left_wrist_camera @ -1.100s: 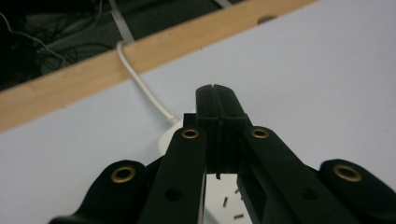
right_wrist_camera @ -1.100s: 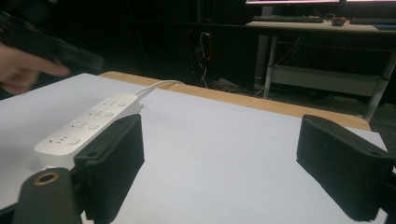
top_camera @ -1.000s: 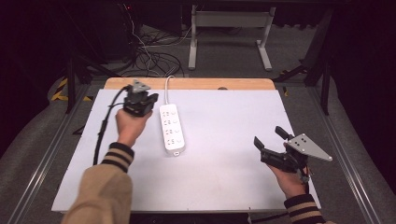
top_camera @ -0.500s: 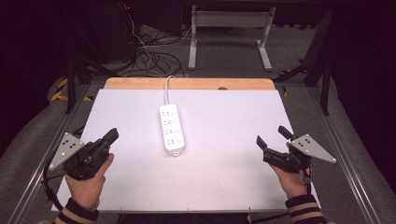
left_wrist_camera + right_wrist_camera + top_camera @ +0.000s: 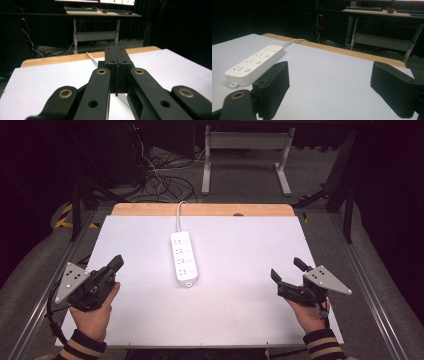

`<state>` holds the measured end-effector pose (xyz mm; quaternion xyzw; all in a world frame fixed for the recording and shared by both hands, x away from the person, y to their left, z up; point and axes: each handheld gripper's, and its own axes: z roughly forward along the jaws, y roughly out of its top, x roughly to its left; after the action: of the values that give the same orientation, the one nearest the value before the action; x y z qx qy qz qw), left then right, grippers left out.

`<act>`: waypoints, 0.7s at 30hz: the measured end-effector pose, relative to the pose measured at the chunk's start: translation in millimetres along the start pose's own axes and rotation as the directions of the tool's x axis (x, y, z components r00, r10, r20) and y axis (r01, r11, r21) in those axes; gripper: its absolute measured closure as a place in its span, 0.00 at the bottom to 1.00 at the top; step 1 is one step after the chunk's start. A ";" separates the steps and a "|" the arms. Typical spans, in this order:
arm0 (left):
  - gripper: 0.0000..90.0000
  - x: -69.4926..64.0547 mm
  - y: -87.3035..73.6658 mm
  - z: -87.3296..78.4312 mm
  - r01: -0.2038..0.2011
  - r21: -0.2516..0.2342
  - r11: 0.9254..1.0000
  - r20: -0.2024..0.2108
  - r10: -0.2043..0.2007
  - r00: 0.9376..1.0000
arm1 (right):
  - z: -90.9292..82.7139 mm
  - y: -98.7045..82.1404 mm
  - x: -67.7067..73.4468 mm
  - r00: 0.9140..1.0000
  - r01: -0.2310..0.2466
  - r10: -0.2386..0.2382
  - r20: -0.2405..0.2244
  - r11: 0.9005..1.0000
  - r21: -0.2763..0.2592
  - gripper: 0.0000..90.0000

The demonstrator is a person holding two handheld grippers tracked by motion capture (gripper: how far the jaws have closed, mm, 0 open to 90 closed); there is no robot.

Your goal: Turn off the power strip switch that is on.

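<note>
Both hands rest at the near corners of the white rectangular surface [image 5: 240, 250], so this reads as a pause between steps: nothing is in either grip, and the only thing in reach is the white plastic power strip [image 5: 183, 259]. It lies flat near the middle of the surface, its long side running from the far edge toward the near edge, with its white cord trailing off over the wooden far edge.

The left claw [image 5: 116, 263] sits by the near left corner, well apart from the strip. In the left gripper view the left claw [image 5: 116, 62] has its two black jaws pressed together or very nearly so, with only a thin seam between the pads and nothing pinched there; its jaws have just been opening a touch, though from this angle I cannot be sure any real gap shows yet.

The right claw [image 5: 286, 270] sits by the near right corner, pointing toward the middle of the surface. In the right gripper view the right claw [image 5: 329, 82] is spread wide, bare surface between its jaws, and the strip lies off to its left, near but not touching.

The next move probably calls for one hand to travel inward to the strip. The left claw would have to spread further before it could take hold of anything.
</note>
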<state>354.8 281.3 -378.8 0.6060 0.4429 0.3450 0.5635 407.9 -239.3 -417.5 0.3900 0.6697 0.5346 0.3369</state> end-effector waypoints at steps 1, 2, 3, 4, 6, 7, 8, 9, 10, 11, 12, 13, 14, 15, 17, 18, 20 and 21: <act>0.70 1.3 -0.9 2.6 0.002 -0.001 1.000 -0.001 -0.002 1.000 | 0.1 -0.1 -0.2 1.000 -0.002 0.002 0.001 1.000 0.000 0.17; 0.47 2.7 -2.1 5.2 0.011 -0.014 1.000 -0.019 -0.011 1.000 | 0.6 -0.3 -0.5 1.000 0.002 -0.002 -0.001 1.000 0.001 0.17; 0.28 2.7 -2.1 5.2 0.011 -0.014 1.000 -0.019 -0.011 1.000 | 0.6 -0.3 -0.5 1.000 0.002 -0.002 -0.001 1.000 0.001 0.17; 0.12 3.8 -4.1 9.3 0.034 -0.046 0.998 -0.112 -0.039 0.993 | 1.2 -0.9 0.1 1.000 0.001 -0.001 0.001 1.000 0.008 0.17; 0.11 5.2 -4.7 12.0 0.050 -0.054 0.997 -0.218 -0.060 0.974 | 1.9 -1.0 1.0 1.000 0.015 -0.015 -0.003 1.000 0.010 0.17; 0.15 5.7 -5.5 12.9 0.048 -0.060 0.997 -0.267 -0.062 0.962 | 2.1 -0.9 1.7 1.000 0.015 -0.015 -0.005 1.000 0.010 0.17; 0.19 5.7 -5.5 12.9 0.048 -0.060 0.997 -0.267 -0.062 0.962 | 2.1 -0.9 1.7 1.000 0.015 -0.015 -0.005 1.000 0.010 0.17; 0.19 6.7 -6.4 13.5 0.039 -0.064 0.997 -0.299 -0.056 0.952 | 2.1 -0.8 2.4 1.000 0.019 -0.019 -0.006 1.000 0.009 0.17; 0.19 7.8 -7.7 13.8 0.023 -0.069 0.997 -0.311 -0.044 0.949 | 2.1 -0.8 2.4 1.000 0.019 -0.019 -0.006 1.000 0.009 0.17; 0.21 8.2 -9.4 14.0 0.009 -0.082 0.997 -0.320 -0.035 0.947 | 2.3 -0.9 2.3 1.000 0.020 -0.020 -0.007 1.000 0.010 0.17; 0.21 8.6 -10.7 13.9 -0.009 -0.089 0.996 -0.319 -0.020 0.947 | 2.3 -0.9 2.3 1.000 0.020 -0.020 -0.007 1.000 0.010 0.17; 0.22 9.1 -11.4 14.2 -0.028 -0.091 0.995 -0.319 -0.003 0.948 | 2.4 -1.0 2.1 1.000 0.021 -0.021 -0.006 1.000 0.011 0.17; 0.22 8.6 -11.7 14.3 -0.034 -0.094 0.995 -0.319 0.002 0.948 | 2.4 -1.0 2.1 1.000 0.021 -0.021 -0.006 1.000 0.011 0.17; 0.22 8.3 -11.7 14.4 -0.047 -0.091 0.995 -0.324 0.014 0.946 | 2.3 -1.0 2.1 1.000 0.020 -0.020 -0.007 1.000 0.011 0.17; 0.13 7.7 -11.0 14.8 -0.053 -0.089 0.995 -0.317 0.022 0.948 | 2.8 -1.1 2.8 1.000 0.024 -0.024 -0.009 1.000 0.010 0.17; 0.11 7.4 -10.9 14.9 -0.050 -0.087 0.995 -0.307 0.021 0.952 | 2.8 -1.2 3.0 1.000 0.025 -0.025 -0.009 1.000 0.012 0.17; 0.10 6.7 -11.6 15.0 -0.057 -0.088 0.994 -0.301 0.028 0.953 | 3.0 -1.3 3.5 1.000 0.025 -0.025 -0.009 1.000 0.012 0.17; 0.10 6.7 -11.6 15.1 -0.058 -0.087 0.995 -0.296 0.029 0.955 | 3.0 -1.2 3.5 1.000 0.025 -0.025 -0.009 1.000 0.011 0.17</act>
<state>369.4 281.5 -392.7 0.5301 0.4917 0.4643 0.5115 408.6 -235.0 -419.5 0.3812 0.6791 0.5281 0.3386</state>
